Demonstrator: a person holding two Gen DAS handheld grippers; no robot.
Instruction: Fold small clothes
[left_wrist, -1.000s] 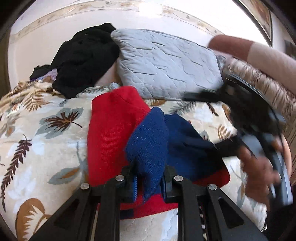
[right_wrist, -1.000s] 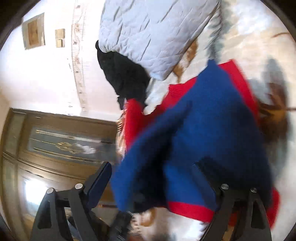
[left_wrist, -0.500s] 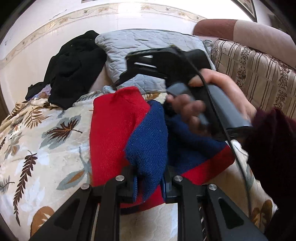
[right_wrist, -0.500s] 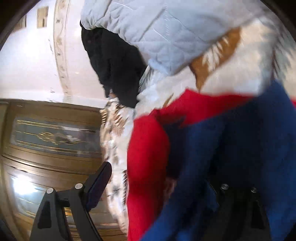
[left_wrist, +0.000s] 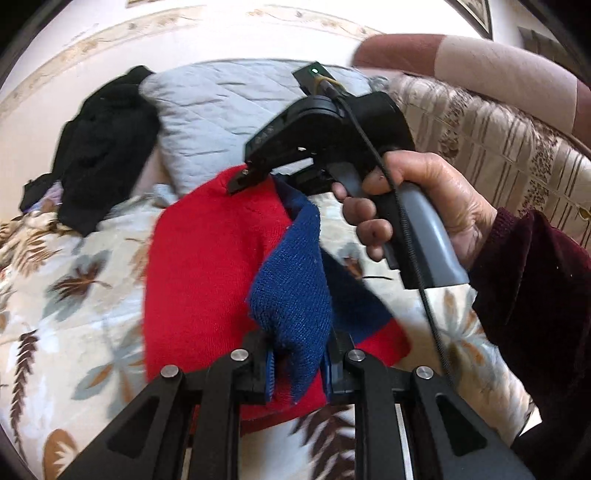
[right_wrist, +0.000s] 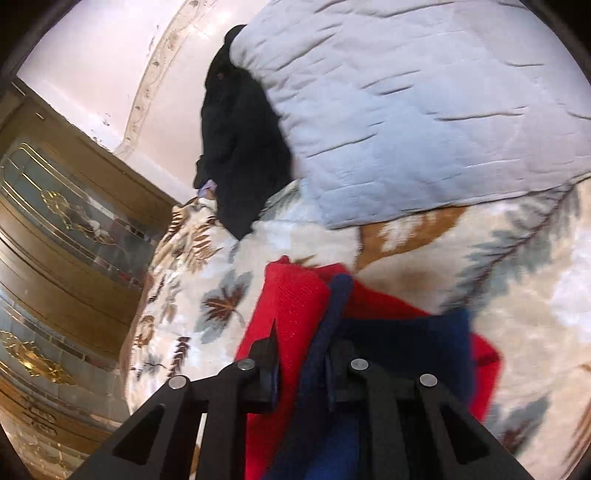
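Note:
A small red and blue knitted garment (left_wrist: 199, 266) lies on a leaf-patterned bedspread (left_wrist: 66, 280). My left gripper (left_wrist: 297, 363) is shut on its blue edge (left_wrist: 295, 295) at the near end. My right gripper (left_wrist: 258, 177), held by a hand, pinches the same blue edge at the far end of the garment. In the right wrist view my right gripper (right_wrist: 304, 373) is shut on the blue edge (right_wrist: 332, 317), with red fabric (right_wrist: 295, 310) beside it. The blue edge stretches raised between both grippers.
A grey quilted pillow (left_wrist: 221, 110) and a black garment (left_wrist: 103, 147) lie at the head of the bed. A striped cushion (left_wrist: 498, 147) is to the right. A wooden cabinet (right_wrist: 55, 258) stands left of the bed.
My right gripper has moved to the far end of the garment and shut on the blue edge. The blue flap has been lifted and stretched. My left gripper keeps its hold.

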